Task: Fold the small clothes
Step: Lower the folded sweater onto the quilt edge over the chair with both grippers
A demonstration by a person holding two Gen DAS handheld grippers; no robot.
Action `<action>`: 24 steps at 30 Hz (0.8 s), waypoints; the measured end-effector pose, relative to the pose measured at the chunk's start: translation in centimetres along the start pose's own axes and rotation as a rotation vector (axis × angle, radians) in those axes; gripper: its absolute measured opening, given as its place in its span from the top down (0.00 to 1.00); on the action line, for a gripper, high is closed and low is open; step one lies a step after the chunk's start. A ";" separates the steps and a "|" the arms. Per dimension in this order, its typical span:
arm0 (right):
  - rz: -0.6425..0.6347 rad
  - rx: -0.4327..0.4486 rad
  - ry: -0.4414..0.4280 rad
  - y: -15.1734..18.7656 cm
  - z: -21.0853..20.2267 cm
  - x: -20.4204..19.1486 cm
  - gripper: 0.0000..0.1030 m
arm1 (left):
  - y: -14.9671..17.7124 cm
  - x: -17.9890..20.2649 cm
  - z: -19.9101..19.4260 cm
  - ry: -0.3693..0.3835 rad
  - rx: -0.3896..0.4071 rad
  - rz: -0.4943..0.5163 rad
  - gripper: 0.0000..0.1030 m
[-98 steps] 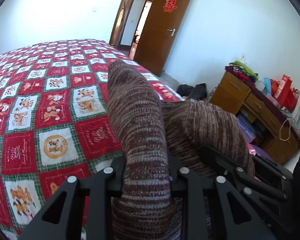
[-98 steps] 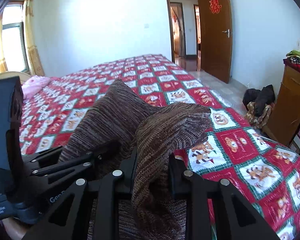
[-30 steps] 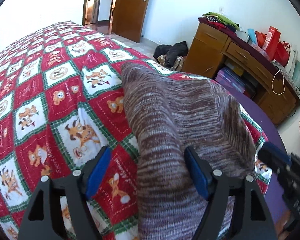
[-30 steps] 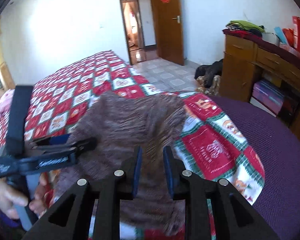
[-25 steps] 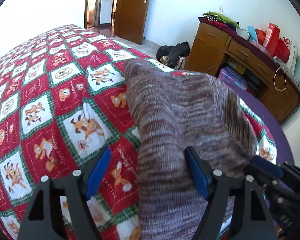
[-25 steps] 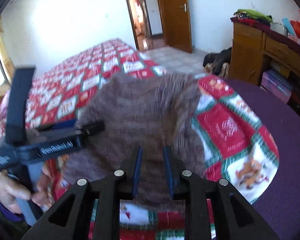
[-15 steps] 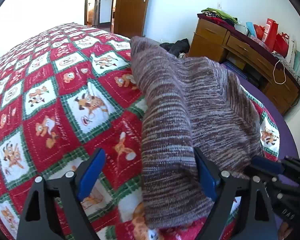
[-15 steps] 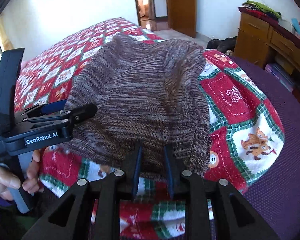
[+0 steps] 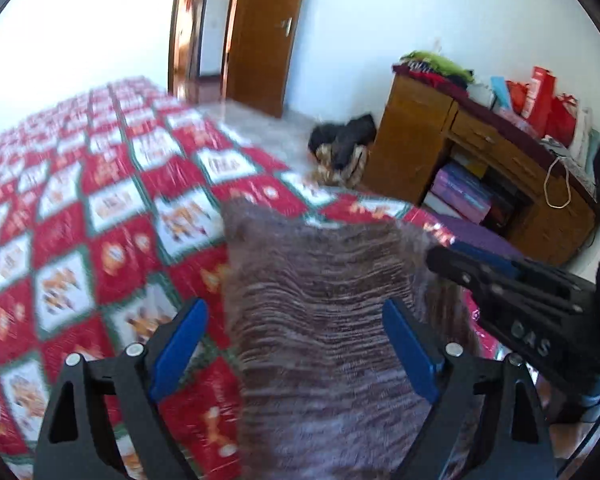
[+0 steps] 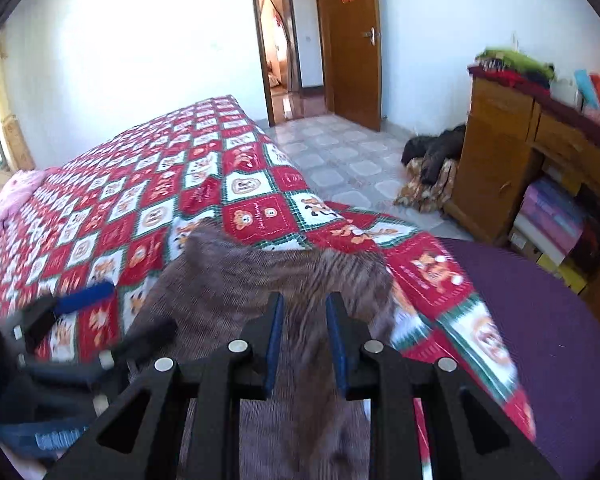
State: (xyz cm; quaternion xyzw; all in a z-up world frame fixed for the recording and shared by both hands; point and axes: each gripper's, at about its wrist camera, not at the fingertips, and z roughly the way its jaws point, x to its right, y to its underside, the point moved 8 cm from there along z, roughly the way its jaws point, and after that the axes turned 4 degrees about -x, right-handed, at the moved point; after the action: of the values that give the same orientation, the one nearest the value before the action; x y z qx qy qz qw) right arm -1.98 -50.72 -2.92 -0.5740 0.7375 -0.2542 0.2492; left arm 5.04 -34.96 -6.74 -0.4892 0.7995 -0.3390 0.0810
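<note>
The brown knit garment [image 9: 324, 320] is lying partly folded on the bed [image 10: 140, 200], the right gripper [image 10: 302, 336] fingers clamping its near edge, the left gripper [image 9: 296, 344] fingers spread apart around it, with tidying seemingly left.

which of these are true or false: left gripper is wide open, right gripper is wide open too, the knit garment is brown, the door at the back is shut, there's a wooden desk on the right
1. The left gripper is wide open. True: its blue pads stand far apart, either side of the brown knit garment.
2. The right gripper is wide open too. False: its jaws are nearly together, pinching a fold of the garment.
3. The knit garment is brown. True, striped brown, lying on the red patterned bedspread.
4. The door is shut. False: it stands open, showing a hallway.
5. A wooden desk is on the right. True.
</note>
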 end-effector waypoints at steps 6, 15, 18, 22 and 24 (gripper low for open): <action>0.084 -0.080 -0.032 0.8 5.6 1.8 0.78 | 3.3 -1.8 4.1 0.033 -0.133 -0.137 0.04; 0.130 -0.047 -0.056 0.6 6.5 2.6 0.73 | 4.1 -2.2 4.2 0.070 -0.178 -0.200 0.00; 0.127 -0.022 -0.041 0.4 6.8 2.5 0.72 | 4.2 -2.3 4.3 0.073 -0.178 -0.202 0.00; 0.128 -0.011 -0.030 0.4 6.4 2.5 0.69 | 3.8 -2.2 4.6 0.065 -0.172 -0.193 0.00; 0.138 -0.006 -0.017 0.6 5.5 2.5 0.65 | 3.8 -2.2 4.0 0.051 -0.158 -0.166 0.00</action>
State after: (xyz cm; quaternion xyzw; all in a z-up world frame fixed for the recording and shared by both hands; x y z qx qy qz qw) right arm 0.68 -53.50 -7.66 -0.5245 0.7739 -0.2293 0.2709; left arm 5.28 -33.87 -12.60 -0.5498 0.7823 -0.2928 -0.0066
